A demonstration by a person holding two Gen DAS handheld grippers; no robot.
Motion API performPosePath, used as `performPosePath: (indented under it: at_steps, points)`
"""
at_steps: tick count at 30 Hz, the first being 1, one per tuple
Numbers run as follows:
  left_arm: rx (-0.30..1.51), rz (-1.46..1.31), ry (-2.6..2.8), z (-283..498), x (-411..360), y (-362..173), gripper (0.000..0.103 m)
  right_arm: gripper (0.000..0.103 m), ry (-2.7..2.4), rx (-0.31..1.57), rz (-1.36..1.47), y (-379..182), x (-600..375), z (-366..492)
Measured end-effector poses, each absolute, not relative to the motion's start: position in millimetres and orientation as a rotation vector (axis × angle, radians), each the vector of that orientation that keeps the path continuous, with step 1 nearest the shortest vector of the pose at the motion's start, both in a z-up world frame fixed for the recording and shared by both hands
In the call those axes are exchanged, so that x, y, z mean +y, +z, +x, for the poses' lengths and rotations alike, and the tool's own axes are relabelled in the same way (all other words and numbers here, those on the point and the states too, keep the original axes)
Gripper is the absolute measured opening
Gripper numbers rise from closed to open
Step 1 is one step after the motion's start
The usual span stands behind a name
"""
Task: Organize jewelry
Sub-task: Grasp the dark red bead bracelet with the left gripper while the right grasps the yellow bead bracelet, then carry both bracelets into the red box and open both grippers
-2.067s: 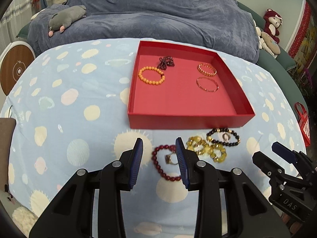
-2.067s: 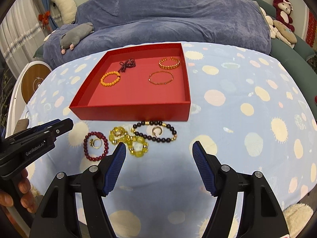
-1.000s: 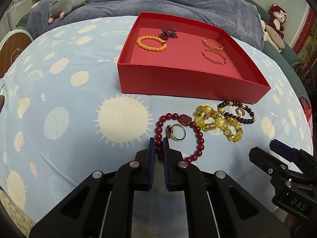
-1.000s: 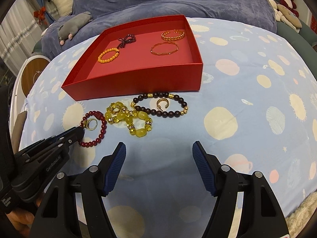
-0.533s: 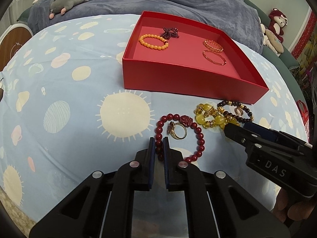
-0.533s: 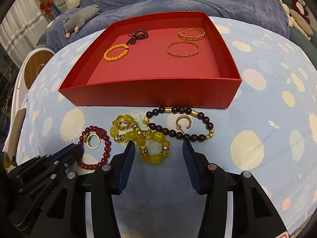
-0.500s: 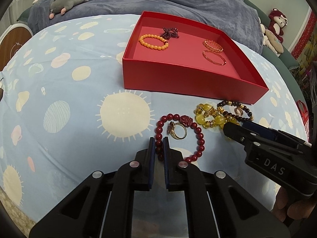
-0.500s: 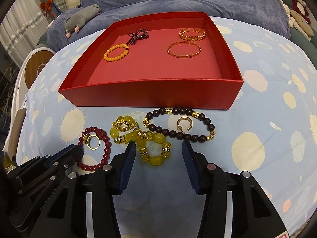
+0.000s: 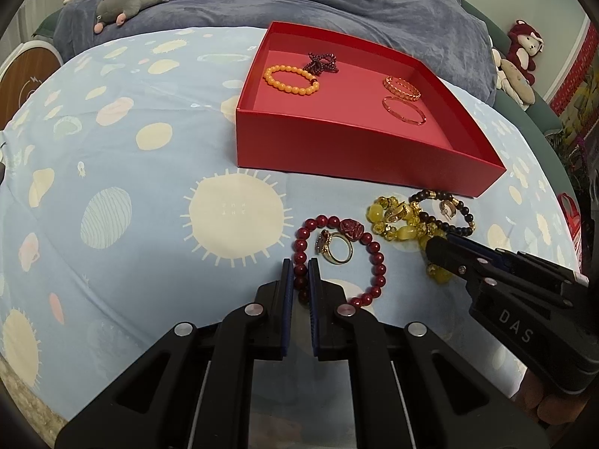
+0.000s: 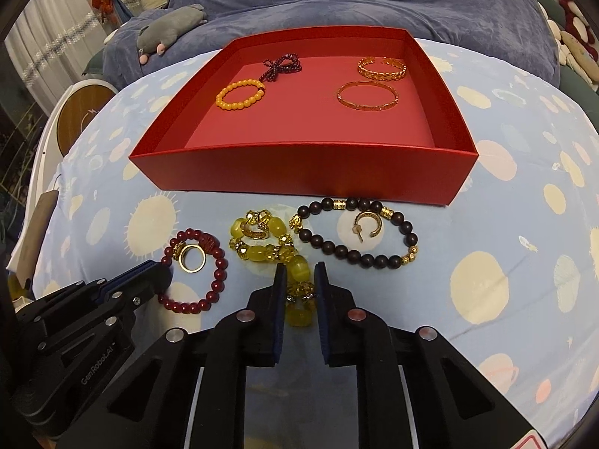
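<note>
My left gripper (image 9: 299,280) is shut on the near side of a dark red bead bracelet (image 9: 378,258) that lies on the spotted cloth, a gold ring (image 9: 337,249) inside its loop. My right gripper (image 10: 300,284) is closing its jaws on the near end of a yellow bead bracelet (image 10: 258,252), and its pads press the beads. A black bead bracelet (image 10: 408,232) with a gold open ring (image 10: 368,220) inside lies to the right. Behind them stands the red tray (image 10: 299,172), which holds an orange bracelet (image 10: 241,94), a dark beaded bow (image 10: 280,65) and two gold bangles (image 10: 367,97).
A blue blanket with a grey plush toy (image 10: 170,26) lies behind the tray. Plush toys (image 9: 524,45) sit at the far right. A round wooden-faced object (image 10: 82,112) stands at the left edge. A hand (image 9: 543,400) holds the right gripper.
The right gripper moved in over the yellow bracelet and its jaws closed from wide apart onto the beads. The left gripper stayed shut on the red bracelet.
</note>
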State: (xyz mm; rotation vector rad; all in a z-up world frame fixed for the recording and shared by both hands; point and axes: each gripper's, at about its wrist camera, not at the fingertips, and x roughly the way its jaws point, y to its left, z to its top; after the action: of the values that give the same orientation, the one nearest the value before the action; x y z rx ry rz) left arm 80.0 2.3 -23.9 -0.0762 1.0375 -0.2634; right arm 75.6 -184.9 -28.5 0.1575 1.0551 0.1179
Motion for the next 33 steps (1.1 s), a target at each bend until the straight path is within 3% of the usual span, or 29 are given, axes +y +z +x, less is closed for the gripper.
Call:
performPosePath:
  at_steps: [33]
  points:
    - [0.924,-0.094,-0.417,40.9,-16.4,64.2,0.008,0.009,0.136,0.864,0.323,74.0,-223.4,8.4]
